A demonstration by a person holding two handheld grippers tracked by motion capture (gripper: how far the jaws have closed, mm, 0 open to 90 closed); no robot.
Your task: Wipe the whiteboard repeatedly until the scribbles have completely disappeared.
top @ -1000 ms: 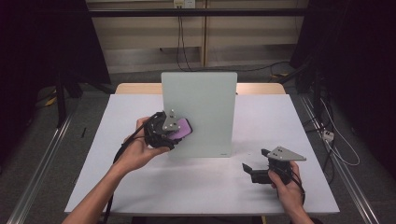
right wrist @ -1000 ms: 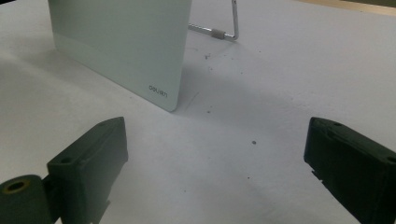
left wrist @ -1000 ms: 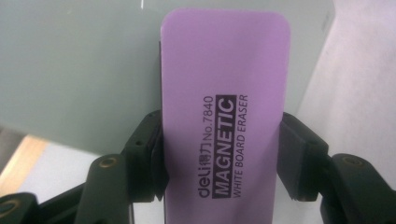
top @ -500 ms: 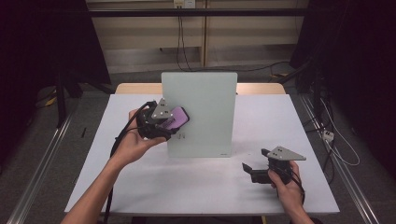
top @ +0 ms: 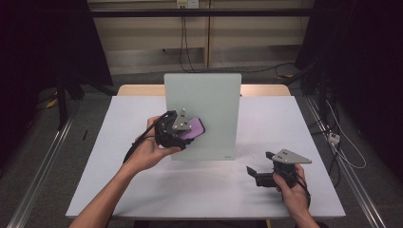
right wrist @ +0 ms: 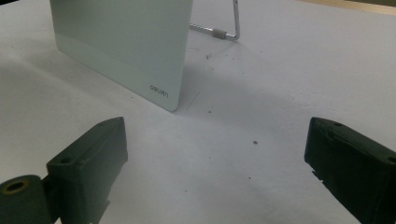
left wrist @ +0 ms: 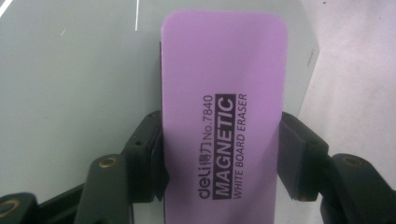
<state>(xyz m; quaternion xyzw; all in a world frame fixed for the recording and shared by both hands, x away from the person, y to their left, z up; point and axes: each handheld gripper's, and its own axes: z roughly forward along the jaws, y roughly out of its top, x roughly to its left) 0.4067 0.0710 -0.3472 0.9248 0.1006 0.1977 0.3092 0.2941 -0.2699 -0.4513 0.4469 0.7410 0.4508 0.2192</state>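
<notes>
A pale glass whiteboard (top: 209, 109) stands upright on the white table (top: 119, 190), leaning on a metal stand (right wrist: 229, 28). My left gripper (top: 187, 130) is shut on a purple magnetic whiteboard eraser (top: 194, 128), which it holds against the board's lower left face. In the left gripper view the eraser (left wrist: 224, 116) sits between both pads (left wrist: 292, 158), printed side facing the camera, with the board (left wrist: 70, 84) behind it. My right gripper (top: 256, 172) rests low at the table's front right, open, nothing between its jaws; the board's lower corner (right wrist: 159, 91) lies ahead of it.
The table's front edge (top: 204, 217) is near my forearms. Dark curtains flank the table, and cables (top: 332, 137) run along the floor at the right. Bare table surface (right wrist: 261, 107) lies between the right gripper and the board.
My left gripper carried the eraser up and left across the board, then back right and down to the board's lower left. The right gripper has stayed put.
</notes>
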